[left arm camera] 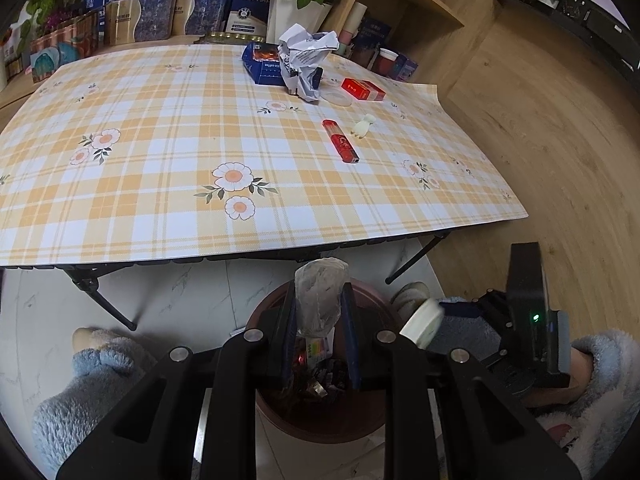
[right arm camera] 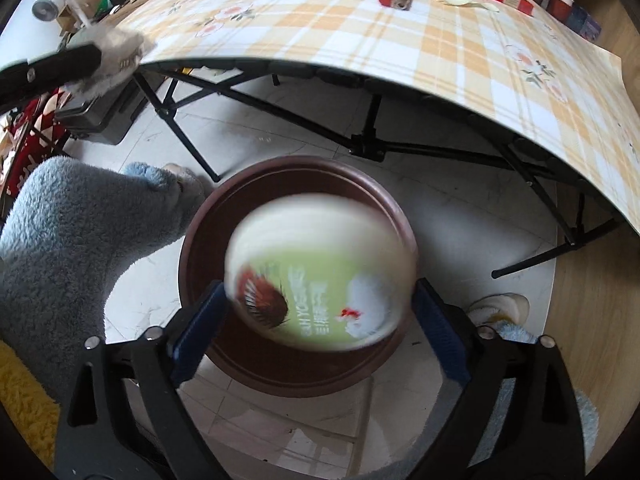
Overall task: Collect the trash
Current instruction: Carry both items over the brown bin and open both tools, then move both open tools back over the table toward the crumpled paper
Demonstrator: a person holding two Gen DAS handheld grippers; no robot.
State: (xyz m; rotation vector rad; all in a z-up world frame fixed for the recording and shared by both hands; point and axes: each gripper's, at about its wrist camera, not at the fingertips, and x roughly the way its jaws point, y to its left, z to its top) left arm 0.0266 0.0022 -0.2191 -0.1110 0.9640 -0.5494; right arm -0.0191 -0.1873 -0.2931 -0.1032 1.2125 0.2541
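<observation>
Nearest, the right gripper point(right arm camera: 318, 300) stands with its jaws wide apart over the round brown plastic bin point(right arm camera: 200, 240) on the floor. Between them is a blurred, round cream tub with a green printed label point(right arm camera: 320, 280); neither blue pad seems to press on it, so it looks released and dropping, label face toward the camera, with no real long axis. It sits toward the bin's near rim, so a risk is that it clips that edge and rolls out across the tiles.

Just beside, the left gripper point(left arm camera: 318, 320) is clamped on a crumpled clear plastic wrapper point(left arm camera: 320, 296), held upright with its long axis pointing up and away from the bin mouth below. If let go from here, so light a scrap could drift past the rim (the bin already holds scraps).

Farther off, on the yellow checked surface point(left arm camera: 160, 140), wait a red lighter-like tube point(left arm camera: 340, 140) lying with its long axis running near to far, a red flat packet point(left arm camera: 363, 89), a crumpled white paper point(left arm camera: 304, 56) and a blue box point(left arm camera: 262, 62).
</observation>
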